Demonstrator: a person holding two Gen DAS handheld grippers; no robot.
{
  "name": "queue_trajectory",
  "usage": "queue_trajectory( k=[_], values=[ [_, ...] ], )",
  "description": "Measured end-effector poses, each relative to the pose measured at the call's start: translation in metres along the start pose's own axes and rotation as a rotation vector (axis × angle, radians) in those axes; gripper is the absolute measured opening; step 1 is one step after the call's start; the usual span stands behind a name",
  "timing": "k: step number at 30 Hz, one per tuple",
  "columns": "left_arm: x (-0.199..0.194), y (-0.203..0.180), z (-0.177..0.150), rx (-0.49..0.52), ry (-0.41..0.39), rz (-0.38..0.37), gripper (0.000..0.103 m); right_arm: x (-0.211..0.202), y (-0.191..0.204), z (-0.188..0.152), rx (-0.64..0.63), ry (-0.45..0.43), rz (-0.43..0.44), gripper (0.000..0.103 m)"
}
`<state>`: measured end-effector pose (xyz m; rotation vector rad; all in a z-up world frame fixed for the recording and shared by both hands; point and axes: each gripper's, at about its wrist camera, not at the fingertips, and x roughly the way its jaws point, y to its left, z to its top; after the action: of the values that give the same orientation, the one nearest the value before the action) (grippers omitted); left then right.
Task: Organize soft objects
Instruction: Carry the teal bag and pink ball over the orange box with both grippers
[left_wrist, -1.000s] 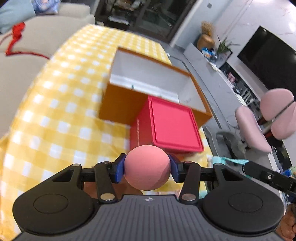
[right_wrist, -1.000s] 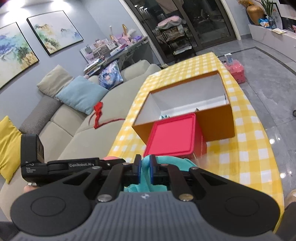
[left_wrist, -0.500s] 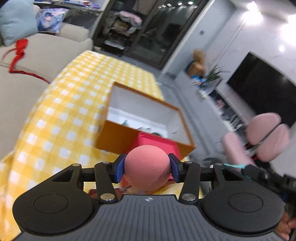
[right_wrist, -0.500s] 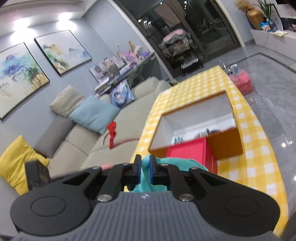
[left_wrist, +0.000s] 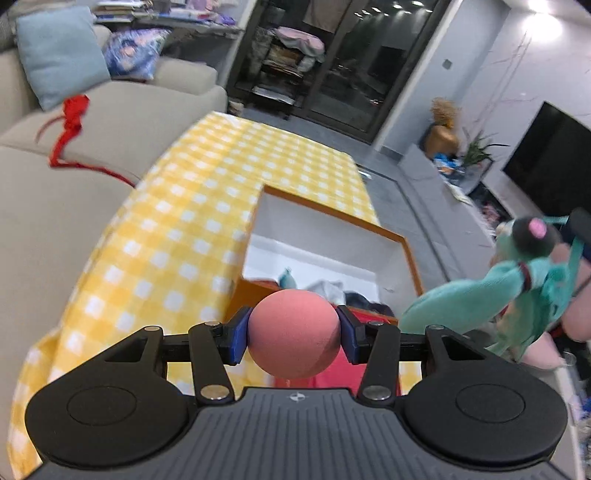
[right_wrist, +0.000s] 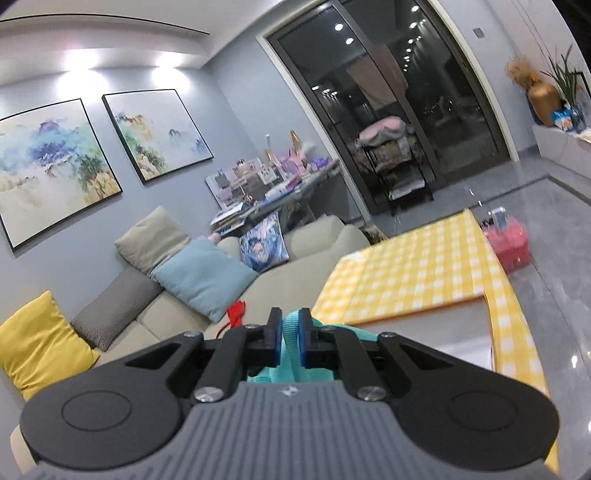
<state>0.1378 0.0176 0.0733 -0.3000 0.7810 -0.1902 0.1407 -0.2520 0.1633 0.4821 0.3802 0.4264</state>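
My left gripper (left_wrist: 293, 334) is shut on a pink foam ball (left_wrist: 293, 332), held above the near end of the yellow checked table (left_wrist: 177, 229). Just beyond the ball stands an open orange box (left_wrist: 404, 245) with white inner walls and several soft items inside. A red box (left_wrist: 332, 373) shows under the ball, mostly hidden. My right gripper (right_wrist: 290, 341) is shut on the teal strap (right_wrist: 291, 332) of a teal plush toy (left_wrist: 517, 291), which hangs in the air at the right of the left wrist view, beside the orange box.
A beige sofa (left_wrist: 55, 192) with cushions and a red cord (left_wrist: 70, 125) runs along the table's left side. A TV (left_wrist: 546, 162) and low cabinet stand at the right. A pink basket (right_wrist: 509, 243) sits on the floor past the table's far end.
Both grippers have risen and tilted up, so the boxes dropped lower in both views. The teal plush has swung up into the left wrist view at the right. Both grips are unchanged.
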Motion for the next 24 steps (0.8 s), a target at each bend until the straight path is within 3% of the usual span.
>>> queue_trajectory(
  k=[7, 10, 14, 17, 21, 24],
  values=[
    [0.039, -0.013, 0.028, -0.010, 0.001, 0.017, 0.055, 0.067, -0.011, 0.033, -0.098, 0.017, -0.041, 0.006],
    [0.063, -0.015, 0.040, -0.023, 0.009, 0.042, 0.055, 0.102, -0.022, 0.038, -0.140, 0.075, -0.135, 0.006],
    [0.090, -0.018, 0.044, -0.021, 0.015, 0.034, 0.055, 0.136, -0.051, 0.047, -0.133, 0.147, -0.163, 0.006],
    [0.112, -0.019, 0.049, -0.038, 0.034, 0.026, 0.055, 0.162, -0.072, 0.046, -0.144, 0.183, -0.187, 0.006],
    [0.135, -0.030, 0.050, 0.042, 0.043, 0.076, 0.055, 0.201, -0.098, 0.032, -0.171, 0.265, -0.222, 0.006],
    [0.147, -0.031, 0.049, 0.045, 0.049, 0.084, 0.055, 0.227, -0.115, 0.014, -0.203, 0.330, -0.247, 0.006]
  ],
)
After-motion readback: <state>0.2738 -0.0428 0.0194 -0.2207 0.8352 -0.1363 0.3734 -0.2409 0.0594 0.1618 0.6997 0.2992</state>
